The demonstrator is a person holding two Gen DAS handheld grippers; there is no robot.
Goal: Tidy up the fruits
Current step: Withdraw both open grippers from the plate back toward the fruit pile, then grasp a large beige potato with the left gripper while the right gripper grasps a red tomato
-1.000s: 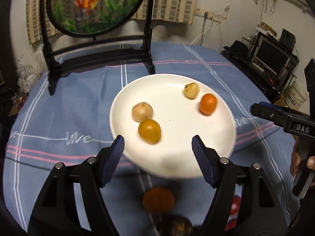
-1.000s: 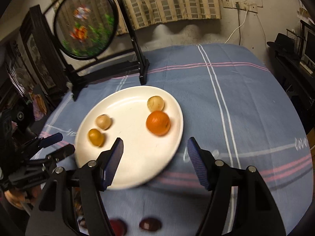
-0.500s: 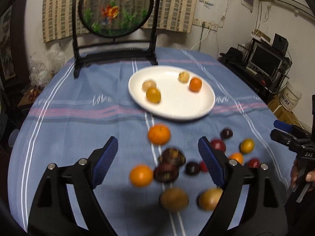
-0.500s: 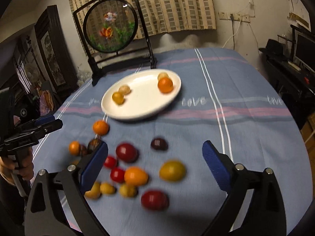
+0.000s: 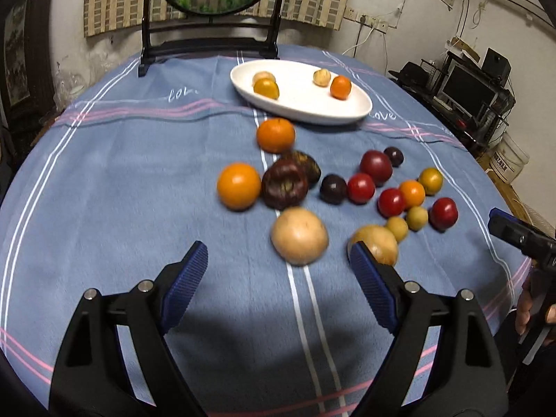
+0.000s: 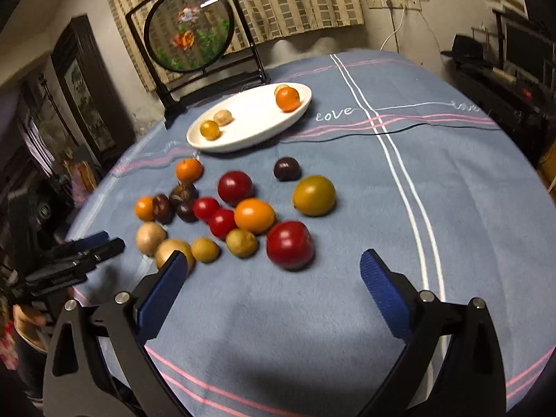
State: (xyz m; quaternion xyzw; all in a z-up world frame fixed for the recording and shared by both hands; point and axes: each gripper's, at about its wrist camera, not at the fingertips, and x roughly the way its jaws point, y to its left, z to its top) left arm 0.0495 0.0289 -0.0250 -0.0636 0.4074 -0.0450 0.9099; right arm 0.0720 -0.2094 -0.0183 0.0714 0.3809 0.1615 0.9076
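Note:
A white oval plate (image 5: 312, 111) (image 6: 243, 139) at the far side of the blue tablecloth holds several small fruits, among them an orange one (image 5: 340, 87) (image 6: 287, 99). Several loose fruits lie on the cloth nearer me: oranges (image 5: 239, 186), red ones (image 6: 290, 245), dark purple ones (image 5: 284, 183) and tan ones (image 5: 299, 236). My left gripper (image 5: 278, 271) is open and empty above the cloth, just short of the tan fruit. My right gripper (image 6: 271, 278) is open and empty, just short of the big red fruit.
A round framed goldfish screen on a black stand (image 5: 212, 34) (image 6: 194, 52) stands behind the plate. The round table's edges curve away on both sides. Shelves with electronics (image 5: 469, 90) stand to the right. A thin black cable (image 6: 382, 128) lies across the cloth.
Both grippers have pulled back from over the plate toward the near edge of the table. The loose fruits have come into view in front of them. Both stay open and empty.

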